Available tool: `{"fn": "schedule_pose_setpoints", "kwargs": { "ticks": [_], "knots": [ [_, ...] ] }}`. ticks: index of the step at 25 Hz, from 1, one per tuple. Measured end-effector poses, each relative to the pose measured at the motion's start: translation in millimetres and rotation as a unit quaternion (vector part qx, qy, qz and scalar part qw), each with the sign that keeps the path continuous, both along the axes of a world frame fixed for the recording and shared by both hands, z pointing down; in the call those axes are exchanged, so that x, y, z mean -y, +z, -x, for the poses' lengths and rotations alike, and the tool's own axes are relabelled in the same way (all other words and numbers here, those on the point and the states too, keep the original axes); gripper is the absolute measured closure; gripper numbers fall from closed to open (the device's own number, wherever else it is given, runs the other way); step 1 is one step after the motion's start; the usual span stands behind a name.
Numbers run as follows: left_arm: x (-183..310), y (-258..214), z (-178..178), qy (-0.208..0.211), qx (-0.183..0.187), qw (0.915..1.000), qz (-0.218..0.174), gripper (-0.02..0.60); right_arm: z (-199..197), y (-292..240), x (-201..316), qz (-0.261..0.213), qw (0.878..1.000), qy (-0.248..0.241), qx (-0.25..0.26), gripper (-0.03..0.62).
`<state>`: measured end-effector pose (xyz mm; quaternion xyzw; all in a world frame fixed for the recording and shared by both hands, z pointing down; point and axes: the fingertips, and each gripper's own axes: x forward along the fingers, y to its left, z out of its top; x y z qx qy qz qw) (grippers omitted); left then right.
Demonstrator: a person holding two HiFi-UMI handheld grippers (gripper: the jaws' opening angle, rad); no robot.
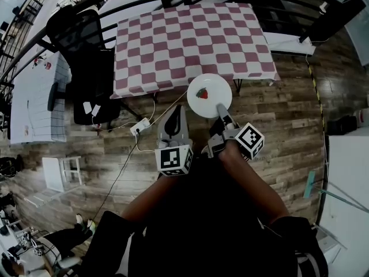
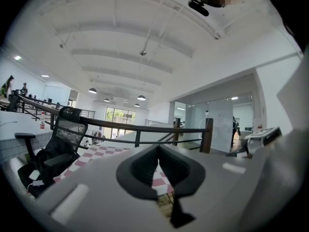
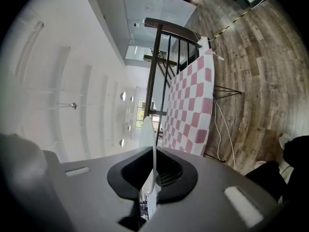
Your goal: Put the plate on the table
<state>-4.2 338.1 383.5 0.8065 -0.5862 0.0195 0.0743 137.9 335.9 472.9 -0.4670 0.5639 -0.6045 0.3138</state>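
1. Between the jaws of my right claw I am pinching the near rim of the white plate; the jaws are sitting narrow, closed onto that thin edge, and the plate is sticking out ahead of them, edge-on to the claw's own camera.
2. On the plate, ahead of the claw and slightly to its left, a small red thing, a strawberry by the look, is riding along; whether it is loose or printed I cannot tell.
3. Beyond the claw, the plate is hanging in the air over the wooden floor; its far rim is just reaching the near edge of the table with the pink-and-white checked cloth, and it is not yet resting on anything.
4. To the left of that claw, my left claw is hovering with its jaws together and nothing between them, taking no part in the carry.
5. I am judging this to be the carrying step, with the set-down not yet begun.
6. The next move is calling for a longer reach forward until the whole plate is over the cloth; I should be keeping it level, lowering until its base sits flat, and only then opening the jaws and drawing straight back.
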Motion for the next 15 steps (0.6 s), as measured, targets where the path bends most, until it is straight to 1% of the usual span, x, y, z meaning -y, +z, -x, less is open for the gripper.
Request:
{"fn": "schedule_pose_setpoints", "kwargs": {
  "ticks": [4,6,12,15],
  "knots": [
    [5,7,12,-0.017,-0.009,0.9998,0.009,0.572,-1,9,-1,0.013,1.0,-0.001,-0.005,0.582],
    [11,10,14,-0.018,-0.008,0.9997,0.01,0.572,-3,10,1,0.013,1.0,0.003,-0.002,0.583],
    [36,18,7,-0.004,-0.009,0.9998,0.017,0.572,-14,0,22,-0.003,1.0,0.024,0.0,0.583],
    [53,18,2,0.007,-0.013,0.9998,0.014,0.572,-22,-2,33,-0.001,0.999,0.034,-0.007,0.585]
  ]
}}
